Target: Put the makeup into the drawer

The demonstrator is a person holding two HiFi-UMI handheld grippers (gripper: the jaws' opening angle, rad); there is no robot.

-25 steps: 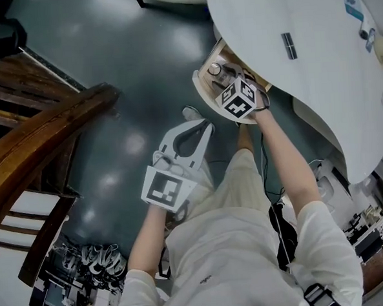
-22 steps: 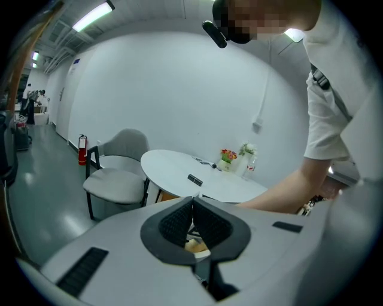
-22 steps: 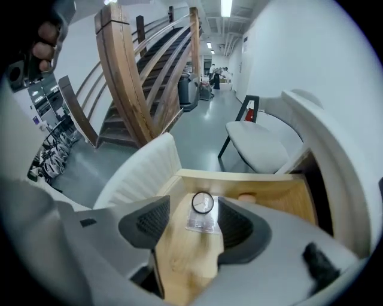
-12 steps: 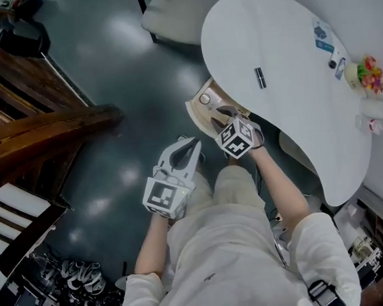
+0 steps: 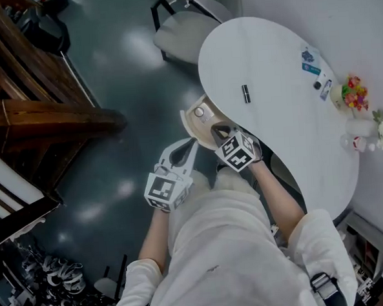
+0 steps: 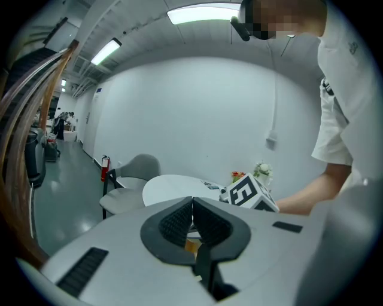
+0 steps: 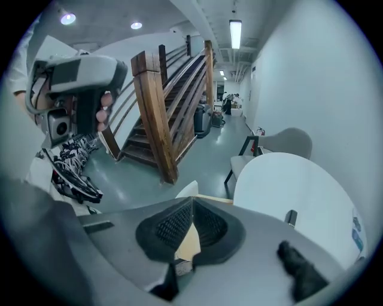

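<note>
Under the white table's (image 5: pixel 287 130) near edge a wooden drawer (image 5: pixel 191 124) stands pulled out, with a small round item (image 5: pixel 199 112) inside. A dark makeup stick (image 5: pixel 245 93) lies alone on the tabletop; the right gripper view shows this stick (image 7: pixel 291 217) too. My right gripper (image 5: pixel 218 130) hovers at the drawer's near side; its jaws have just been closing and now meet with nothing between them (image 7: pixel 192 202). My left gripper (image 5: pixel 192 142) hangs left of the drawer above the floor, shut and empty (image 6: pixel 192 200).
A grey chair (image 5: pixel 184 30) stands beyond the table. A wooden staircase (image 5: pixel 40 119) fills the left. Flowers (image 5: pixel 351 91) and small items (image 5: pixel 312 61) sit at the table's far edge. Dark floor lies between the stairs and the drawer.
Both grippers have lifted, the right one up and out of the drawer. Its jaws have come together. More of the table and the chair now show.
</note>
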